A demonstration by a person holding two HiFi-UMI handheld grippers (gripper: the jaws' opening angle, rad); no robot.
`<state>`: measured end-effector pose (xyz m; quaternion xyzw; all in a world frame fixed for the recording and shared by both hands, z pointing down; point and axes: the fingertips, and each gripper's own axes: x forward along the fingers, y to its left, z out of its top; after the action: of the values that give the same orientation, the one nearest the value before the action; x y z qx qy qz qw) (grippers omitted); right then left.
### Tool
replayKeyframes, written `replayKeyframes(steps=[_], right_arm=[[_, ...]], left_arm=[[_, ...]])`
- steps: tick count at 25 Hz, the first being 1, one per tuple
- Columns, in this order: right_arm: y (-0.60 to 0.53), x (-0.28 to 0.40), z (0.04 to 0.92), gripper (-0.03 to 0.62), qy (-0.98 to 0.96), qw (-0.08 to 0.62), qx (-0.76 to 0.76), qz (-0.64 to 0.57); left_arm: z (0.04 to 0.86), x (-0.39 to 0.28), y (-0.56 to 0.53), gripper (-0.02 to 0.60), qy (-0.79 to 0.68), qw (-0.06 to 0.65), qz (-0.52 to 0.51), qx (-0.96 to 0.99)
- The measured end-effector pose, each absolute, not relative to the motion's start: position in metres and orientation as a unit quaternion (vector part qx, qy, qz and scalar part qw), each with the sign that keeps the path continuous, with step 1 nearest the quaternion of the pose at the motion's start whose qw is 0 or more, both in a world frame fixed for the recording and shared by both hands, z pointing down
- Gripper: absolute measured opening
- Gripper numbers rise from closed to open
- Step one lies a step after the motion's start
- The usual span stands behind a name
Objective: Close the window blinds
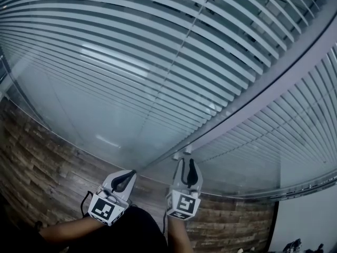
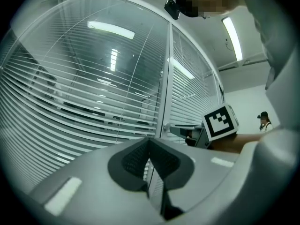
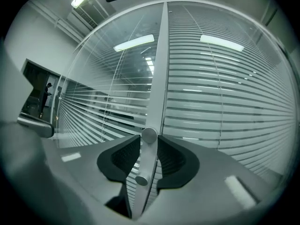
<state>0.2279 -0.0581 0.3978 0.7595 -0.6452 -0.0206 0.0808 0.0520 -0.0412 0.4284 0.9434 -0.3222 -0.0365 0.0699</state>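
Horizontal window blinds [image 1: 131, 62] hang behind glass, with dark gaps showing between the slats [image 2: 70, 107]. A second panel of blinds [image 1: 295, 125] lies to the right of a grey upright frame [image 1: 253, 94]. Two small round knobs [image 3: 149, 135] sit on that frame [image 3: 157, 78]. My right gripper [image 3: 146, 142] is open, its pads on either side of the knobs with a thin gap. In the head view it [image 1: 187, 165] points at the knobs [image 1: 181, 152]. My left gripper [image 1: 128, 176] is beside it to the left, pads shut together [image 2: 150, 146] with nothing held.
A wood-patterned surface [image 1: 42, 167] runs below the glass, and a white wall [image 1: 310, 220] stands at the lower right. A doorway [image 3: 40, 95] opens at the far left. A person [image 2: 265, 121] stands in the distance. My right gripper's marker cube [image 2: 220, 122] shows in the left gripper view.
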Motion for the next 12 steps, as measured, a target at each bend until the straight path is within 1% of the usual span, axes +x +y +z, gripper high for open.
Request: replayKeyframes(steps=[3,12], right_arm=[[-0.067,0.229,0.396,0.126,-0.648,0.082,0.757,-0.019],[-0.08,0.235,0.398,0.127,-0.65,0.091,0.755,-0.015]], left_arm=[[0.427,0.052,-0.044,0.0,-0.324,0.069,-0.036,0.943],[0.426,0.057,-0.051,0.0,-0.325,0.073,-0.036,0.942]])
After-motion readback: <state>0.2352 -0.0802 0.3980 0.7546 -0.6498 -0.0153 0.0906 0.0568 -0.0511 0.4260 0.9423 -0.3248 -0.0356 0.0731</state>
